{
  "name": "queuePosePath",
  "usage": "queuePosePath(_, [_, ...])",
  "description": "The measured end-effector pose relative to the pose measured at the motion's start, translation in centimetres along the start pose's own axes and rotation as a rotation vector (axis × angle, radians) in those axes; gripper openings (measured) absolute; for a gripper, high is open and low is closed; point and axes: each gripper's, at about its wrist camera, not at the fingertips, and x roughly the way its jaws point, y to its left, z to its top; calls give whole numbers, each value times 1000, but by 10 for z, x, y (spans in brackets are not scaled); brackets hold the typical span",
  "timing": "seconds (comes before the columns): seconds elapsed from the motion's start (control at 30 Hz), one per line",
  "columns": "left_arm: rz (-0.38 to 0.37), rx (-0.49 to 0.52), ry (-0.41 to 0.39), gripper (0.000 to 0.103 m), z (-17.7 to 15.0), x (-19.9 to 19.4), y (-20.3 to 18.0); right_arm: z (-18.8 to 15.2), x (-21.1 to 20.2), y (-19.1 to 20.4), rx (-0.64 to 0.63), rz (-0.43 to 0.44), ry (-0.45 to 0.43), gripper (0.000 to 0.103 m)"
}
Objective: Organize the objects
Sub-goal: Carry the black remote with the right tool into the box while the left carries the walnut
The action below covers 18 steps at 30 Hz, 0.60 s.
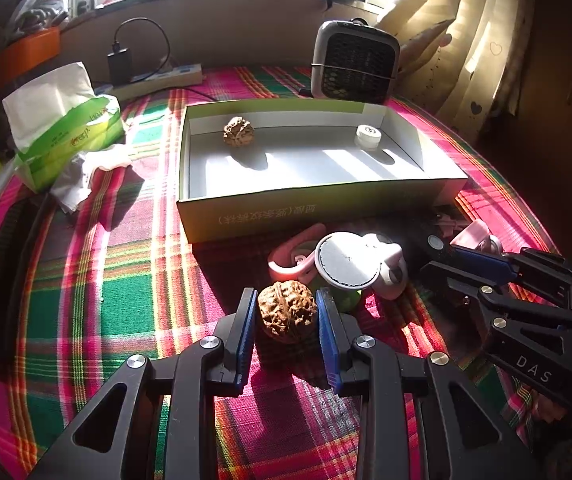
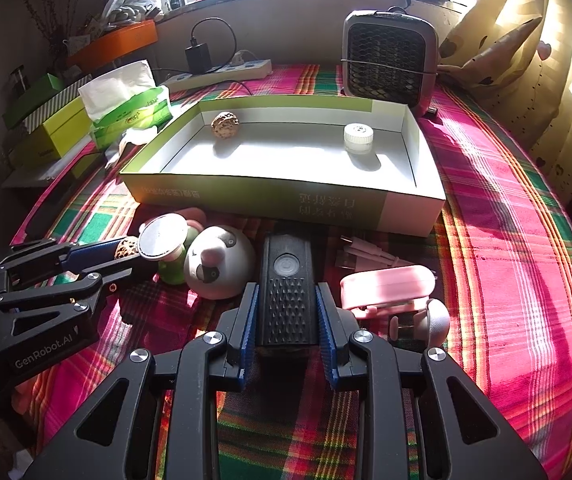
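The left gripper [image 1: 286,312] stands narrow, its blue pads apparently pressing a walnut [image 1: 287,311] on the plaid cloth [image 1: 126,300] before the box [image 1: 306,208]. The right gripper [image 2: 286,316] clamps a black remote-like device [image 2: 286,288], also near the box.

2 walnuts [image 1: 287,311], 2 grippers [image 2: 286,316]

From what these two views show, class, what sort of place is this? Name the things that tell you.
Most likely a room in a home, at a table under a window. Clues: the plaid tablecloth, heart-patterned curtains, a tissue pack, and a small heater beside a power strip.
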Motion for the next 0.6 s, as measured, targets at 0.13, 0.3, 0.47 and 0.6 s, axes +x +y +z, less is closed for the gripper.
queuePosePath(0.13, [0,3,-10,27,2,-5,-2,2,-3,1,-3,7,-5,28])
queuePosePath(0.3, [2,7,-23,27,6,-11,-4,5,-7,-1,1,17,-13,28])
queuePosePath(0.47, [-5,-2,-28,27,10,-17,-3,8,-13,-2,2,32,-22,28])
queuePosePath(0.6, [-1,-2,-43,27,14,-21,-3,12,-15,-3,1,35,-27,28])
